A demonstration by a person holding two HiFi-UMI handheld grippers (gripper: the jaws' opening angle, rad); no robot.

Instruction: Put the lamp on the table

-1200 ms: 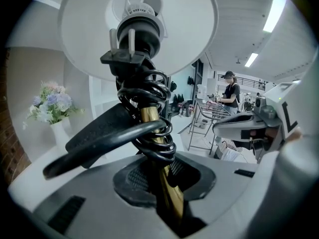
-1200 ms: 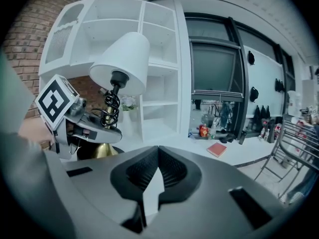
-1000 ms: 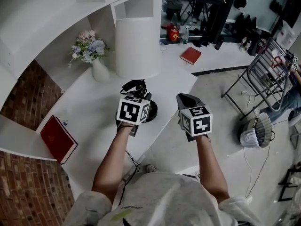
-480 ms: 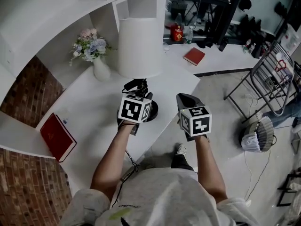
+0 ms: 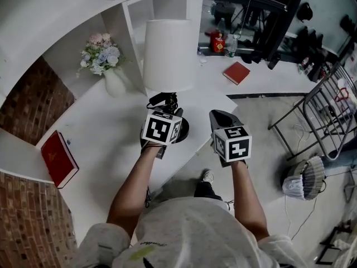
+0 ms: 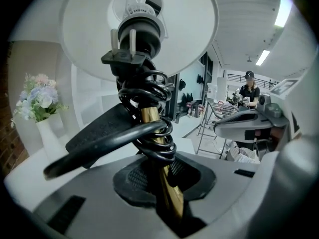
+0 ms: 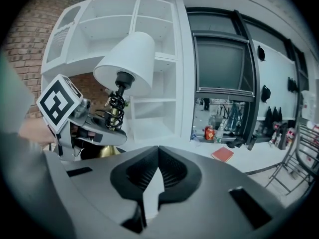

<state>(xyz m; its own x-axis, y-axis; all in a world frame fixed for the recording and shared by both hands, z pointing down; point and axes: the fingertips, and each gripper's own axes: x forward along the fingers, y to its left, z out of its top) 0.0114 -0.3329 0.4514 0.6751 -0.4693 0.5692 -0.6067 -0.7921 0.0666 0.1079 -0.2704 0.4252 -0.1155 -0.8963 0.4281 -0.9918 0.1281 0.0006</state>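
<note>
Lamp (image 5: 167, 54) carried farther over table (image 5: 106, 121), left hand-held gripper (image 6: 167, 198) clamping it.

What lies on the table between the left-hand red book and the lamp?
Nothing: in the head view the white table is bare between the red book and the lamp.

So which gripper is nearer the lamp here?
Left. The left gripper grips the lamp by its brass stem; the right gripper hangs beside it to the right, apart, holding nothing.
</note>
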